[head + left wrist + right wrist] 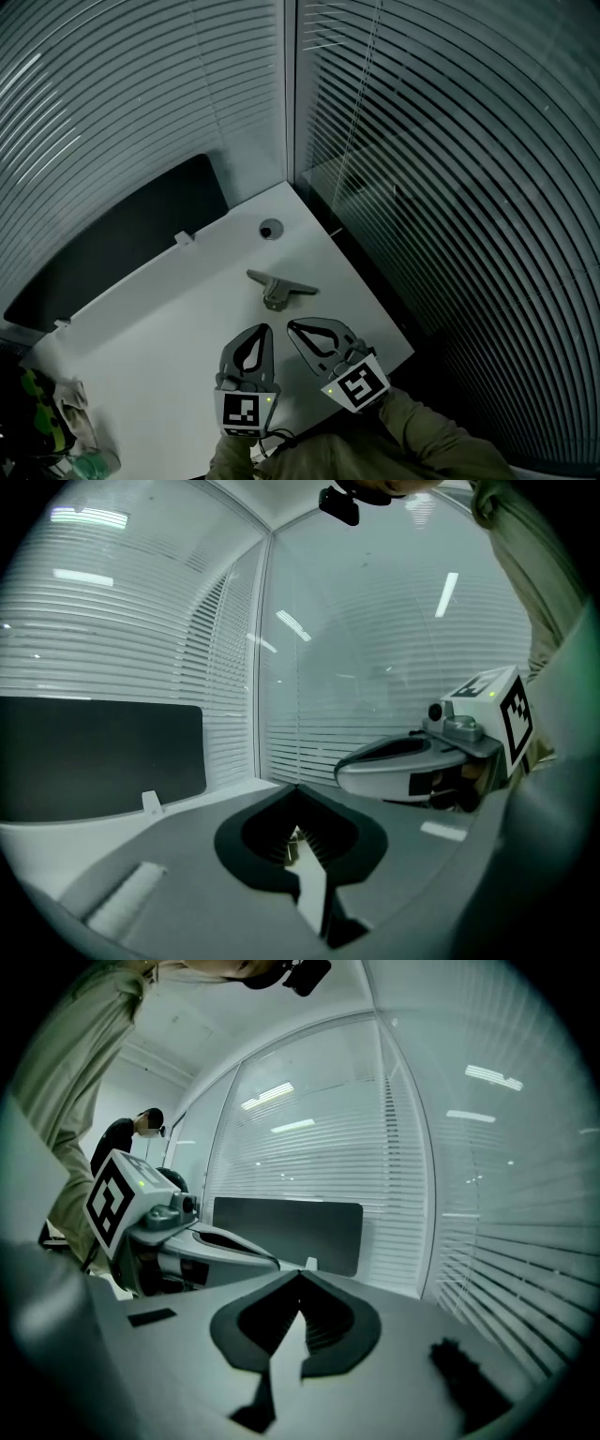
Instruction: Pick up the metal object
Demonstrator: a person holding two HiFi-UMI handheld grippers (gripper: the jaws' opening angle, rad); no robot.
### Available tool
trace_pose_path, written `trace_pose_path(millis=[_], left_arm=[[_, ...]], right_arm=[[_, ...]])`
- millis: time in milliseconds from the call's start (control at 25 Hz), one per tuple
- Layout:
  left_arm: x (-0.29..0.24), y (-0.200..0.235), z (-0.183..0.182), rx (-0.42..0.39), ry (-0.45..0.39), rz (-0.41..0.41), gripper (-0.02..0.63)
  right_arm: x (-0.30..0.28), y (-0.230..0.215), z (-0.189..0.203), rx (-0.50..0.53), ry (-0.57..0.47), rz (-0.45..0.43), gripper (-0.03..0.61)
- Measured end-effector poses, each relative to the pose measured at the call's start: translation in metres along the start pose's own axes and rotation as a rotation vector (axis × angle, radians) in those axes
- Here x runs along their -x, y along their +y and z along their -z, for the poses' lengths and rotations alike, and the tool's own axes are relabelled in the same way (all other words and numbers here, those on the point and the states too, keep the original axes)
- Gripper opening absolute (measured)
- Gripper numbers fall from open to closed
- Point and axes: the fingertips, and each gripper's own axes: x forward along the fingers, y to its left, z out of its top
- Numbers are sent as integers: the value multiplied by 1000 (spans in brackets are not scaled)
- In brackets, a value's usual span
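Fig.: L gripper & R gripper, both fingers clenched on nothing, hovered near metal object on bench. Descending w/o opening would likely shove it away.

On the tabletop, the metal object lies mid-frame, with a round hole above it. The left tongs and right tongs sit side by side just below.
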Motion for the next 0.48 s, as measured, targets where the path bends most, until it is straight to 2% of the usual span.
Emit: trace_pose_path(millis=[160,240,320,400,440,480], left_arm=[[-12,5,13,11,27,-5,6],[-17,10,17,42,31,-18,6],[-21,16,20,61,33,-34,6],[-23,20,28,36,49,-38,6],[-24,22,32,29,58,-38,6],[-26,23,34,33,63,-42,6]], right_arm=[[-15,-6,15,12,42,-12,3],[-24,-11,24,25,74,-6,3],[-32,-15,37,66,132,-6,5],[-41,-17,50,128,200,-19,6],[-46,-17,56,155,229,-27,29],[-51,-18,62,179,257,-33,84]])
